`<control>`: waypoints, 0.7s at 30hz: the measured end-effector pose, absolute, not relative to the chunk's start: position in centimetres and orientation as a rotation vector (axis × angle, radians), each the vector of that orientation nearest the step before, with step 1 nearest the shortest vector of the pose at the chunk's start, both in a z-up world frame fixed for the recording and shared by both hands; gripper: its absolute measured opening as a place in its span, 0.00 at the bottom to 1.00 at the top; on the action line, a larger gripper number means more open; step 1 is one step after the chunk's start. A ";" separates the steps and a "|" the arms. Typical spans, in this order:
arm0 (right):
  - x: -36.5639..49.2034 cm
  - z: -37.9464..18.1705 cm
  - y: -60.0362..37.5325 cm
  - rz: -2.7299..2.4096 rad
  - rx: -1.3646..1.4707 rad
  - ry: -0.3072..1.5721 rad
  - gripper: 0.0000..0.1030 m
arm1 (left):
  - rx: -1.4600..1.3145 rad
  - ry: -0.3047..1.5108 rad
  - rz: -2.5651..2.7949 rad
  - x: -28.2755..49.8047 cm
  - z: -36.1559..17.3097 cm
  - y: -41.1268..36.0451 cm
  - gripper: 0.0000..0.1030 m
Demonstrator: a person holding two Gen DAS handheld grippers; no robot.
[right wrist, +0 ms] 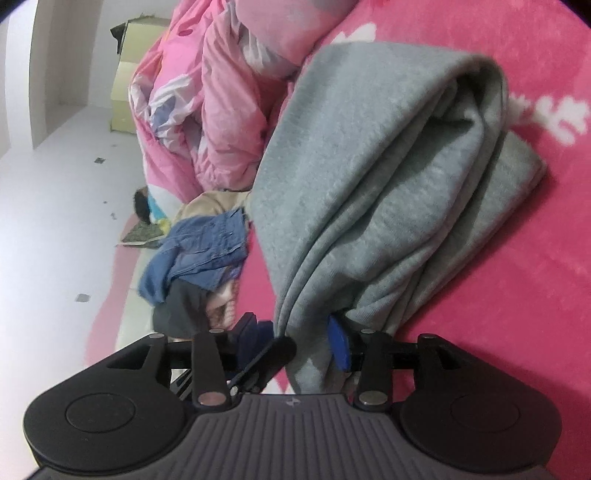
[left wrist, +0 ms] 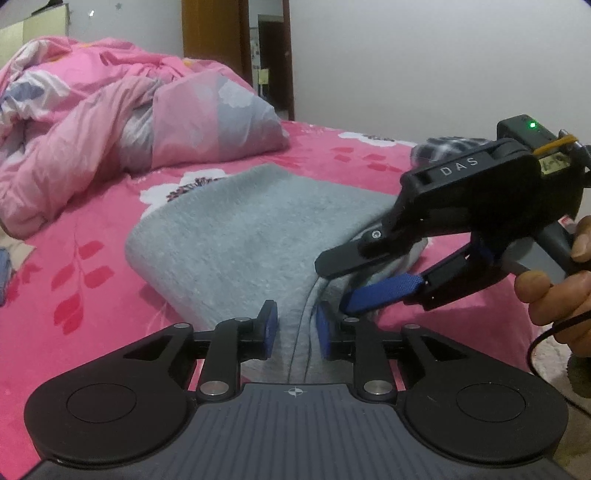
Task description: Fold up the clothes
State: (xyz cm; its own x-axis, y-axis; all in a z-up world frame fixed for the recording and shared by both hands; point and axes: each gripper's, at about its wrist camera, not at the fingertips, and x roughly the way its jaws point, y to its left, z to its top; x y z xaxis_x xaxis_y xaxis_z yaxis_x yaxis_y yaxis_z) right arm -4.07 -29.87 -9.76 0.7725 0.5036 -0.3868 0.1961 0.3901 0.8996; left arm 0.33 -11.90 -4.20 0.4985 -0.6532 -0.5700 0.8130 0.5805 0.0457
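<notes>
A grey fleece garment (left wrist: 236, 236) lies folded over on the pink bed; in the right wrist view (right wrist: 376, 177) it hangs in bunched folds. My left gripper (left wrist: 296, 332) has its blue pads on either side of the garment's near edge, pinching it. My right gripper (left wrist: 334, 288) comes in from the right, one finger above and one below the same edge; in its own view the gripper (right wrist: 306, 343) is shut on the gathered cloth.
A crumpled pink quilt (left wrist: 92, 122) is heaped at the back left. The bed has a pink flowered sheet (left wrist: 92, 280). A pile of denim and other clothes (right wrist: 199, 258) lies beside the garment. A checked cloth (left wrist: 443, 147) lies far right. A white wall and a brown door (left wrist: 221, 33) are behind.
</notes>
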 end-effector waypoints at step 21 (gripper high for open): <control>-3.6 -13.8 -31.4 0.387 1.437 0.452 0.47 | 0.366 0.533 -0.856 0.6 -4.8 -13.5 0.21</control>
State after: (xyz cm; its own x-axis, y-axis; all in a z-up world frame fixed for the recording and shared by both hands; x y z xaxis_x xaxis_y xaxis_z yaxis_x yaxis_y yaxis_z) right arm -3.57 -31.36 -13.82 0.8559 0.5132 -0.0642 0.0158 0.0982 0.9950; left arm 0.57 -13.50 -4.81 0.5386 -0.6120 -0.5790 0.7894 0.6067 0.0930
